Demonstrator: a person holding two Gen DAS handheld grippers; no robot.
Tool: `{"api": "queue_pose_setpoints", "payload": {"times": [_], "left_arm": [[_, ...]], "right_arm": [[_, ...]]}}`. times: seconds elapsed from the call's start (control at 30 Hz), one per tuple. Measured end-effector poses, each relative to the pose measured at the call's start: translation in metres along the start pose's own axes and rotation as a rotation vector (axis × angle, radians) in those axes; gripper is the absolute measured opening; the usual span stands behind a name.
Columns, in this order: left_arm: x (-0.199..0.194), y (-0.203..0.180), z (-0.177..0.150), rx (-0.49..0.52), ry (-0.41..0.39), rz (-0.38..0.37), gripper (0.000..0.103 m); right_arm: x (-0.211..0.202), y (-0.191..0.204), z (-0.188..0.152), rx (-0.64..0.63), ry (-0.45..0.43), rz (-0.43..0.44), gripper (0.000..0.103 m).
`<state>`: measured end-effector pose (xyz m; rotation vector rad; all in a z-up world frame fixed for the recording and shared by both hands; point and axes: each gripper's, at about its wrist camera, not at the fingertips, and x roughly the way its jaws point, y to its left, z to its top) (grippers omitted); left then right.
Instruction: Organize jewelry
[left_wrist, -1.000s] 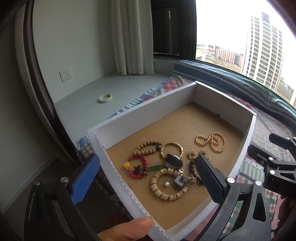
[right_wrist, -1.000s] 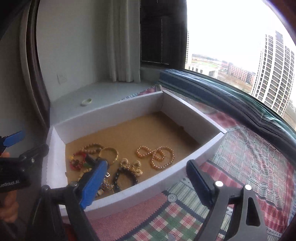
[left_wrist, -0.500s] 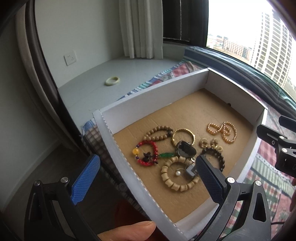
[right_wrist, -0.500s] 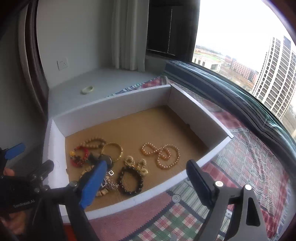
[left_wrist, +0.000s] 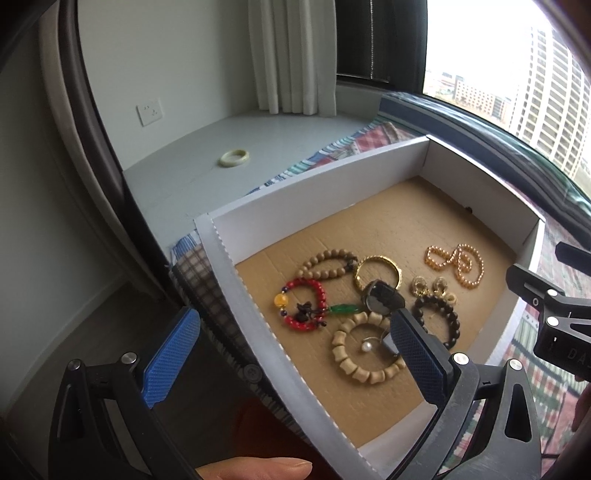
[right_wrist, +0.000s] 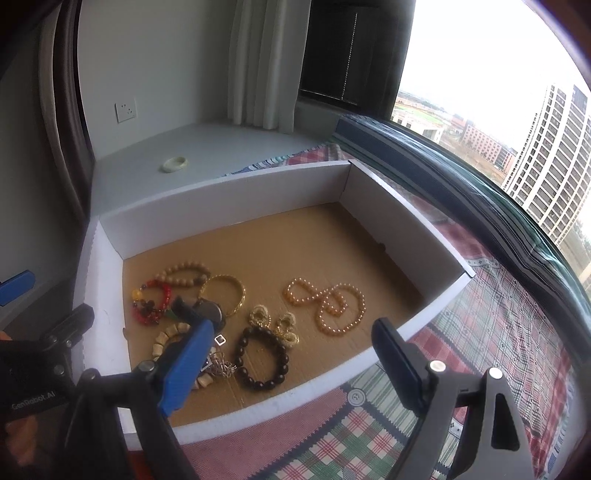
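A white box (left_wrist: 317, 192) (right_wrist: 229, 195) with a brown cardboard floor holds a heap of jewelry near its near-left corner: a red bead bracelet (left_wrist: 308, 308) (right_wrist: 153, 304), tan wooden bead bracelets (left_wrist: 364, 369) (right_wrist: 183, 273), a gold bangle (left_wrist: 376, 273) (right_wrist: 229, 293), a dark bead bracelet (left_wrist: 441, 317) (right_wrist: 262, 358), gold earrings (right_wrist: 273, 323) and a pearl-like necklace (left_wrist: 458, 264) (right_wrist: 328, 304). My left gripper (left_wrist: 295, 358) is open above the box's left wall. My right gripper (right_wrist: 295, 363) is open above the near wall, over the dark bracelet.
A pale green bangle (left_wrist: 233, 157) (right_wrist: 175, 163) lies on the grey window ledge behind the box. The box stands on a plaid cloth (right_wrist: 480, 332). A window with a dark frame runs along the right. Curtains hang at the back.
Both grippers have risen and tilted down over the box, so the jewelry now sits nearer the fingers. Both stayed open. The jewelry has not moved.
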<state>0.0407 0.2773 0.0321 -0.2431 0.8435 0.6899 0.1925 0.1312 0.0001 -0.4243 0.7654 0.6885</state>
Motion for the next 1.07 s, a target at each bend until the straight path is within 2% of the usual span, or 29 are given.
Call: {"api": "queue_pose_setpoints", "payload": {"times": [0.33,0.8,0.93,1.07], "left_arm": [[-0.003,0.000,0.001,0.000,-0.012,0.006,0.102],[0.003,-0.003,0.001,0.006,-0.002,0.007,0.102],[0.005,-0.001,0.000,-0.014,-0.003,-0.026,0.102],[0.003,-0.003,0.000,-0.012,-0.034,-0.007,0.102]], "right_arm": [[0.006,0.001,0.000,-0.006,0.021,0.025,0.089],[0.013,0.000,-0.004,0.001,0.043,0.009,0.089],[0.018,-0.002,-0.006,0.009,0.051,0.004,0.089],[0.023,-0.003,-0.008,0.014,0.060,0.007,0.089]]}}
